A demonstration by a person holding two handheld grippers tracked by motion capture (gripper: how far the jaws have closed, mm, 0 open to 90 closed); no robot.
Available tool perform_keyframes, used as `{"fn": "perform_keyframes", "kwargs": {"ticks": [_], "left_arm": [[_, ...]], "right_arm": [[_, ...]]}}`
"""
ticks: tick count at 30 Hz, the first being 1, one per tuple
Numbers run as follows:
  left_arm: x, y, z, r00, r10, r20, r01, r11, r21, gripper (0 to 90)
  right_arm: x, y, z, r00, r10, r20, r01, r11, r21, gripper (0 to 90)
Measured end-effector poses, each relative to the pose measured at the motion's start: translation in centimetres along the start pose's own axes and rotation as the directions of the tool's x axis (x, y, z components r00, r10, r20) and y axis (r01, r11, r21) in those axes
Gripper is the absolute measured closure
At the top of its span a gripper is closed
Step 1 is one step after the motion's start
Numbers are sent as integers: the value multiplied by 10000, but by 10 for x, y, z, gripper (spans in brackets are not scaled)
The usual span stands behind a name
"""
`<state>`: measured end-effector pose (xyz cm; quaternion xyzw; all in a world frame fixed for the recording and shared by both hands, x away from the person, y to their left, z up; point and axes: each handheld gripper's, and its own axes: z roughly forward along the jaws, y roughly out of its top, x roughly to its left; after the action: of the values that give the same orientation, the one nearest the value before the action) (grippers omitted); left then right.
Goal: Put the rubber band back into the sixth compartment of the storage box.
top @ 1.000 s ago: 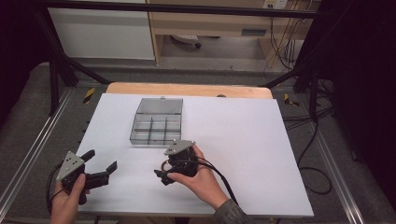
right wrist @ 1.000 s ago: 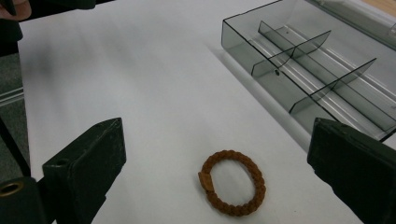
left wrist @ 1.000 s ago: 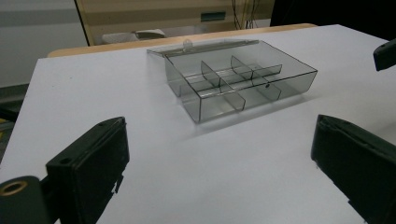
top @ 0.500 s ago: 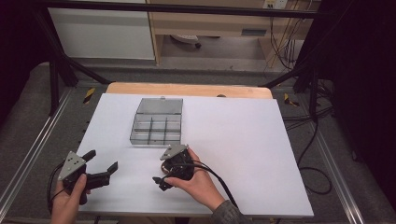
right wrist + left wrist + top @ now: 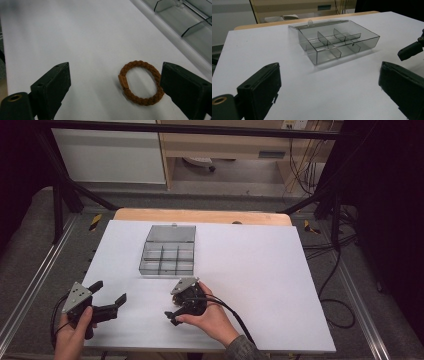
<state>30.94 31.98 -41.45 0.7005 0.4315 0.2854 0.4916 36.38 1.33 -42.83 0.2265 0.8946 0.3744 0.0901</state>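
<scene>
Right gripper (image 5: 115, 82): my jaws stand apart and have just been closing, straddling the brown braided hair-tie ring (image 5: 140, 82), untouched, near the desk's front edge.
Left gripper (image 5: 107, 296): jaws apart, idle at front-left corner.
Clear plastic divider box (image 5: 167, 251): lid open, probably ready to receive.

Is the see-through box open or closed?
Open. The clear box has its lid folded back flat behind it, and its compartments look empty.
</scene>
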Motion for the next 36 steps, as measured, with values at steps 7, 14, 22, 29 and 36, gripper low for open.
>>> {"fn": "perform_keyframes", "kwargs": {"ticks": [7,14,22,29,36], "left_arm": [[-1,0,1,10000,37,71,-37,10000,-4,46],[0,0,1,10000,-28,63,27,10000,55,46],[-1,-1,2,10000,53,59,-54,9999,95,46],[-2,-1,3,9999,75,139,-76,9999,129,46],[-1,0,7,10000,76,19,-76,9998,173,46]], "right_arm": [[-6,-1,-7,9995,311,96,-304,9974,-655,395],[-12,-7,-3,9982,597,-40,-598,9967,-549,503],[-14,-13,4,9984,492,-290,-503,9980,-394,584],[-13,-18,14,9994,335,-4,-335,9994,114,733],[-15,-17,15,9987,499,94,-500,9987,121,841]]}}
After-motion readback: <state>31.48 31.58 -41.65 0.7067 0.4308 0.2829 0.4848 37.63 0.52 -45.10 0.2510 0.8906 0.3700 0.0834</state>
